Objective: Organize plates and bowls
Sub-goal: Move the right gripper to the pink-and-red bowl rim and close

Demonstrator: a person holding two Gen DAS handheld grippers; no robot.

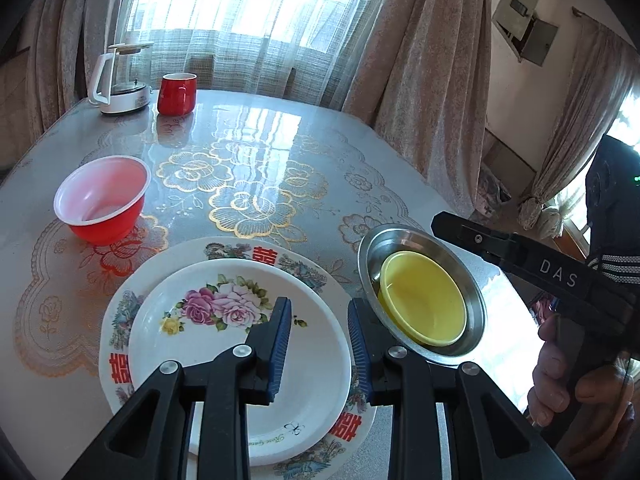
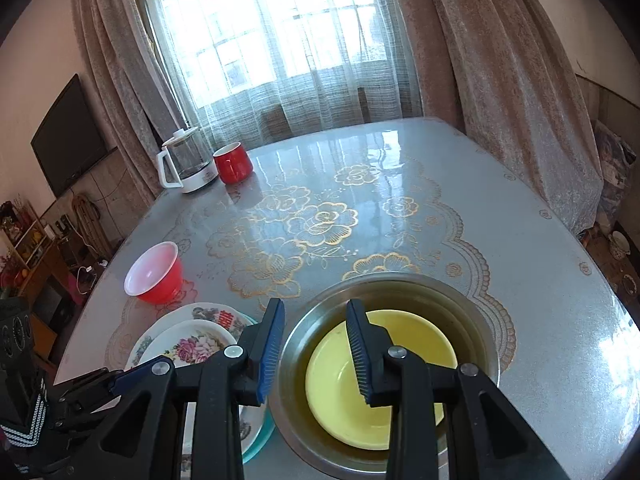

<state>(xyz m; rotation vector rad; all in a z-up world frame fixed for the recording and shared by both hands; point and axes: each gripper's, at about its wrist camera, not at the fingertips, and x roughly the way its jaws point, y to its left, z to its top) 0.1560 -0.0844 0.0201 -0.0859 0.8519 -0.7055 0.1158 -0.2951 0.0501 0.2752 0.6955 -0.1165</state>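
A small floral plate (image 1: 240, 360) lies stacked on a larger plate with red characters (image 1: 132, 300). My left gripper (image 1: 320, 340) hovers over the small plate, open, with nothing between its pads. To the right stands a steel bowl (image 2: 472, 320) with a yellow bowl (image 2: 348, 412) inside it. My right gripper (image 2: 316, 354) hangs open above the steel bowl's left rim, its pads touching nothing. A red bowl with a white inside (image 1: 100, 200) stands alone at the left. One of the right gripper's fingers (image 1: 500, 246) shows in the left wrist view, held by a hand (image 1: 560, 380).
A white-handled glass kettle (image 1: 120, 84) and a red mug (image 1: 176, 94) stand at the table's far left corner. The glossy floral tablecloth (image 2: 320, 220) covers the table. Curtains hang behind it. A TV (image 2: 68, 136) hangs on the left wall.
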